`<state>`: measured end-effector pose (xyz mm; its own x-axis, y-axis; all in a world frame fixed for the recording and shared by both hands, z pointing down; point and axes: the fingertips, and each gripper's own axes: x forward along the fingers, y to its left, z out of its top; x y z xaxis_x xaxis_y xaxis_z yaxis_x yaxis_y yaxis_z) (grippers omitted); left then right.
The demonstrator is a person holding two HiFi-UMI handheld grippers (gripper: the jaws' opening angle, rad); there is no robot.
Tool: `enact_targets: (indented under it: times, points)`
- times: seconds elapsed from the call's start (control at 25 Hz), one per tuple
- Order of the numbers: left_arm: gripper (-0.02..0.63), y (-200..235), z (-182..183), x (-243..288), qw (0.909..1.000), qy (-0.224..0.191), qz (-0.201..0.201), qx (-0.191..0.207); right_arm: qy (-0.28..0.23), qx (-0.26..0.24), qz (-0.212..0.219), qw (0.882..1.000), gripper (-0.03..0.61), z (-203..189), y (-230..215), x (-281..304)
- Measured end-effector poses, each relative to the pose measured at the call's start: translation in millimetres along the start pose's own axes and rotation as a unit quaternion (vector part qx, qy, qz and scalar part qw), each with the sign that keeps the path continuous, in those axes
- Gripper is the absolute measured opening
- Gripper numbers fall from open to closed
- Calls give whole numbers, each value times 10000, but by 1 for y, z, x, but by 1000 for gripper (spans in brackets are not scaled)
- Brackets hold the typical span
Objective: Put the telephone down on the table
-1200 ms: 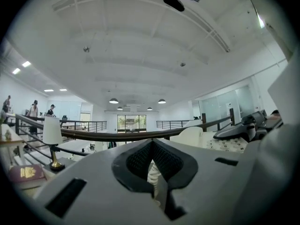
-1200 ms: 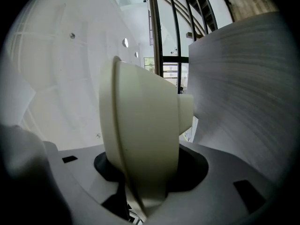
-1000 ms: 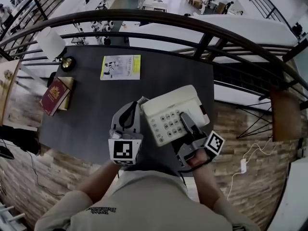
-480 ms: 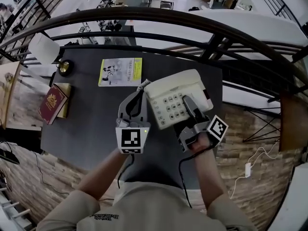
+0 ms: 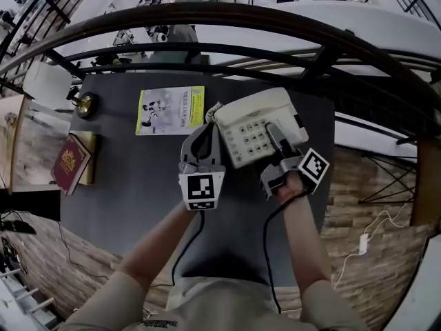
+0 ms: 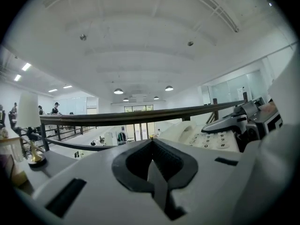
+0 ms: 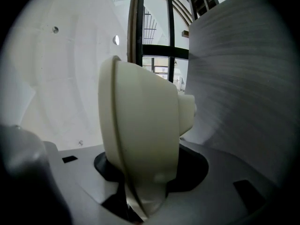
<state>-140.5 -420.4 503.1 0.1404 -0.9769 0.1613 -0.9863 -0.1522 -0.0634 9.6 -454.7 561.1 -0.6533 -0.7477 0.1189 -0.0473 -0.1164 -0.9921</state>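
— Over the table's (image 5: pixel 131 178) 2 o'clock corner, is the phone (image 5: pixel 248 119) down yet?

— Can't tell if it touches; it looks tilted. Its 5 o'clock edge is clamped in the right gripper (image 5: pixel 272 131), so letting go remains. At its 9 o'clock sits the left gripper (image 5: pixel 204 133), jaws together, empty. Both forearms reach toward 12.

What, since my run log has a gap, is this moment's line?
right gripper: shut on telephone | left gripper: shut, beside telephone | telephone: over table
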Motion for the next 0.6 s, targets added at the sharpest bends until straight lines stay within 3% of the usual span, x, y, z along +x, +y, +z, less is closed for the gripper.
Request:
enact_targets:
  times: [0.44, 0.6]
  points:
    - [3, 4, -73, 59, 9984, 554, -107, -16, 14, 278, -523, 9982, 209, 26, -85, 52]
    - [3, 1, -86, 69, 9976, 684, -116, -40, 14, 152, -716, 9973, 209, 31, -100, 55]
